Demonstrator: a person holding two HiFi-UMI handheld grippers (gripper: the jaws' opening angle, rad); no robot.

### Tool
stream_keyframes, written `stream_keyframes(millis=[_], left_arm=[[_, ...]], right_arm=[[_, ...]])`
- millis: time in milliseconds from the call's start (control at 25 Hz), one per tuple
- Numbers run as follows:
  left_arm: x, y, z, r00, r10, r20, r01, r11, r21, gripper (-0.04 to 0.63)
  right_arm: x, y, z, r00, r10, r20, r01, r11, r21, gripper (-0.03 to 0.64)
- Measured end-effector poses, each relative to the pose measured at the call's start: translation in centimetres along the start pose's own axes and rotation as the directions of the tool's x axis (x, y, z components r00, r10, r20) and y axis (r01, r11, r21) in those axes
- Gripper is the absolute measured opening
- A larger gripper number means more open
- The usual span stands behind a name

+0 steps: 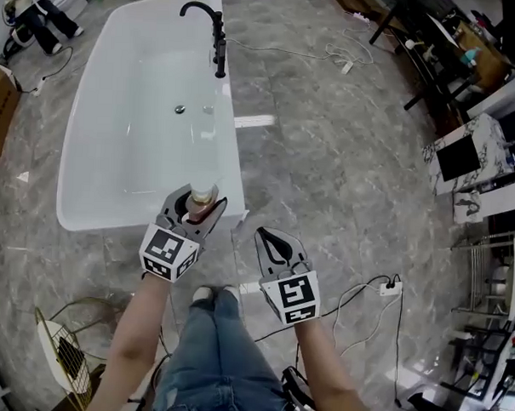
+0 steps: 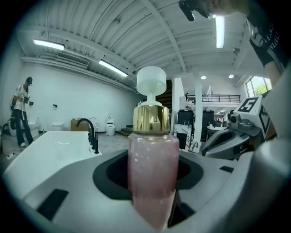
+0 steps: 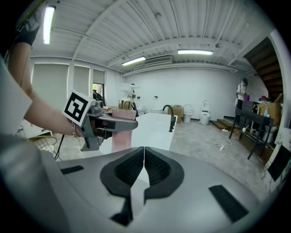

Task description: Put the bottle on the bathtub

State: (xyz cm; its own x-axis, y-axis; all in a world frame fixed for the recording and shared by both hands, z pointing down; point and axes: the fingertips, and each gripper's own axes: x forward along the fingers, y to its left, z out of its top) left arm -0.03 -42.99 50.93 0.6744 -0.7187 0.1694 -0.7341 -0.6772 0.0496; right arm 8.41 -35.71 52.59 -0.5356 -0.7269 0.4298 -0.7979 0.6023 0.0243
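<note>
Bottle held at the bathtub's near corner

The left tool [image 1: 198, 199] grips the bottle [image 2: 153, 173] upright, jaws pressed on its sides. Only the left gripper view shows the bottle's pink body, gold collar and white pump top. The head view shows little more than that top, sitting over the near right corner of the bathtub [image 1: 229, 139], with the black tap [image 1: 216, 32] at the far end of the same rim. The right gripper view shows the bottle from the side with the tub behind it, but its base is hidden, so whether it touches the rim cannot be told. That view also shows the right tool [image 3: 144, 164] with jaws closed together on nothing; in the head view it hangs over the marbled floor [image 1: 344, 179], just beside the left tool.
</note>
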Motion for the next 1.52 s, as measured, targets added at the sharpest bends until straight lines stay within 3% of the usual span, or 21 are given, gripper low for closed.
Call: stream_keyframes(millis=[320,680,840,1080,1280,1520], left_arm=[[5.5,-0.5,-5.5,0.995,-0.095,-0.032,0.097,0.991,0.087,0.212],[10.3,0.8,-11.8,0.993,-0.061,-0.096,0.065,0.997,0.034,0.210],[11.3,0.7,-12.7,0.993,-0.080,-0.088,0.084,0.995,0.048,0.210],[11.6,-0.8,-13.2,0.979,-0.171,-0.114,0.185,0.974,0.129,0.212],[11.5,-0.4,-13.4,0.982,-0.149,-0.119,0.161,0.982,0.101,0.215],[11.2,0.3,-13.7,0.983,-0.096,-0.156,0.106,0.993,0.059,0.345]], right_arm=[[3.0,-1.6,-6.1,0.997,-0.046,-0.061,0.049,0.997,0.060,0.017],[3.3,-4.7,-12.1,0.983,-0.142,-0.116,0.159,0.976,0.151,0.017],[3.3,-4.6,-13.6,0.980,-0.150,-0.128,0.171,0.970,0.173,0.017],[3.5,-4.2,-14.5,0.980,-0.149,-0.132,0.169,0.973,0.159,0.017],[3.5,-3.8,-13.7,0.981,-0.148,-0.122,0.166,0.974,0.154,0.017],[2.9,-3.7,-12.1,0.983,-0.150,-0.107,0.164,0.976,0.142,0.017]])
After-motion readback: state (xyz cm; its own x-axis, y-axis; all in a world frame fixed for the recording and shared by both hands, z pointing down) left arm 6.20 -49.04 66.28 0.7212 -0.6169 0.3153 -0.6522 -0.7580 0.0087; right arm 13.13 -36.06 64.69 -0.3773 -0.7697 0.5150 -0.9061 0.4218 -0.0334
